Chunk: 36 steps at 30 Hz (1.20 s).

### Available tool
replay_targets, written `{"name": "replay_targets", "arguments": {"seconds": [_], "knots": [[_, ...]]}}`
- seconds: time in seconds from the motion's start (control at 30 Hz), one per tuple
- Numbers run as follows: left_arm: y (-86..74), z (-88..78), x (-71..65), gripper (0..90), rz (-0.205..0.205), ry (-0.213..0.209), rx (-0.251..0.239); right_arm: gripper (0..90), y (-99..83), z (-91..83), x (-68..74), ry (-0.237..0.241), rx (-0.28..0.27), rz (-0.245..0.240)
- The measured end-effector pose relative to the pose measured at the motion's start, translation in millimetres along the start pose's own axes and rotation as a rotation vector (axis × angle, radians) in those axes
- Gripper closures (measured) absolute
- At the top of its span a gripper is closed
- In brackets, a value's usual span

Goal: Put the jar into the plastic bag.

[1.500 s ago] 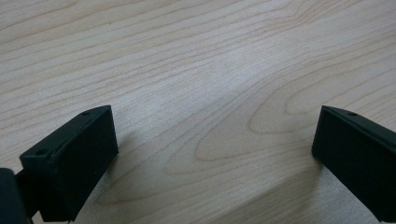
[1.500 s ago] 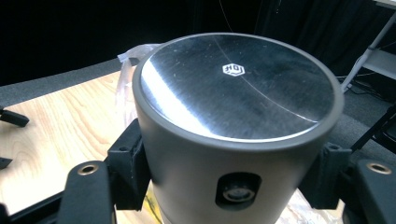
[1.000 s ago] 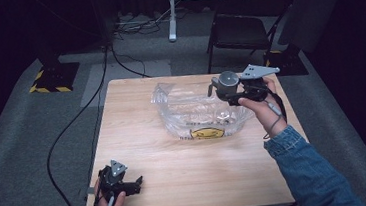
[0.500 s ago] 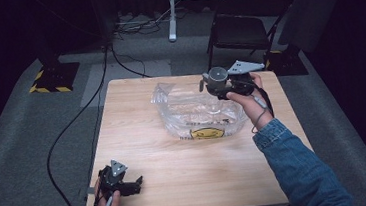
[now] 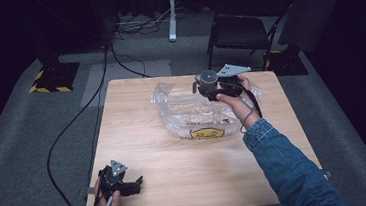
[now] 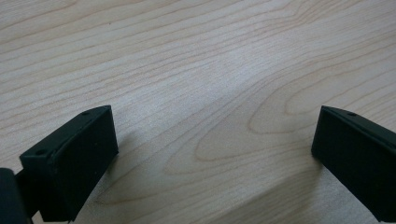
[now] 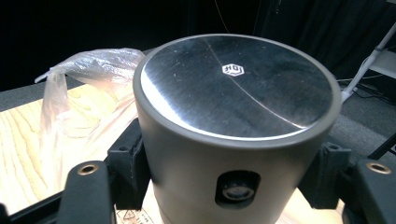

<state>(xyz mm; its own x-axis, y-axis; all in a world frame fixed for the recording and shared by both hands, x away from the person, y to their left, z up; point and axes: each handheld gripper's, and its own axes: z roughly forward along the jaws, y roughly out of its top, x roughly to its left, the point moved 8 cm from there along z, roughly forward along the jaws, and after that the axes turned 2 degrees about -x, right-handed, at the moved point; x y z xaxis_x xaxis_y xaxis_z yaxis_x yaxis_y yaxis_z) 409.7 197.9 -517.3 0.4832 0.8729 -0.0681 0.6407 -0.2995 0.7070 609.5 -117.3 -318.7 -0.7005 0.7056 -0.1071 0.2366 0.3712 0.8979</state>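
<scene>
Wood surface: we see a pale, grained table [image 5: 173, 134] with a grey carpeted floor [image 5: 34, 146] around it.
Plastic bag: a clear, crumpled bag [image 5: 192, 114] lies on the far half of the table, right of centre, with a yellow smiley print [image 5: 206, 132] on its near edge; in the right gripper view its bunched opening [image 7: 88, 65] rises to the left of the can.
Grey cylinder: we see a dark grey, can-like cylinder [image 5: 208, 80] with a brushed metal top, held upright above the far part of the bag; in the right gripper view it shows a small logo [image 7: 233, 69] on top and a small lens-like window [image 7: 235, 189] low on its side.
Right gripper: the right gripper [image 5: 208, 87] is clamped on the cylinder, one black jaw on each side, over the far right of the table; a hand [image 5: 236, 101] in a denim sleeve [image 5: 286, 164] carries it.
Left gripper: the left gripper [image 5: 137, 183] rests at the near left corner of the table, well apart from the bag; in the left gripper view its jaws stand wide apart over bare wood, gripping nothing.
Background: a black chair [image 5: 244, 27] stands beyond the far edge, and cables [image 5: 87, 116] trail over the floor at left.
</scene>
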Motion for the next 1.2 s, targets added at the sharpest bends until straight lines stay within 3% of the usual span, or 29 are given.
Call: {"name": "replay_targets", "arguments": {"seconds": [0.33, 1.2], "knots": [[0.3, 0.3, 0.2, 0.2, 0.003, -0.001, 0.0, 31.4, -17.5, 14.5, 0.0, 0.002, 0.031, 0.003], [0.5, 0.4, 0.2, 0.2, 0.004, -0.001, 0.001, 31.4, -47.3, 29.5, -1.8, 0.009, 0.077, 0.053]]}}
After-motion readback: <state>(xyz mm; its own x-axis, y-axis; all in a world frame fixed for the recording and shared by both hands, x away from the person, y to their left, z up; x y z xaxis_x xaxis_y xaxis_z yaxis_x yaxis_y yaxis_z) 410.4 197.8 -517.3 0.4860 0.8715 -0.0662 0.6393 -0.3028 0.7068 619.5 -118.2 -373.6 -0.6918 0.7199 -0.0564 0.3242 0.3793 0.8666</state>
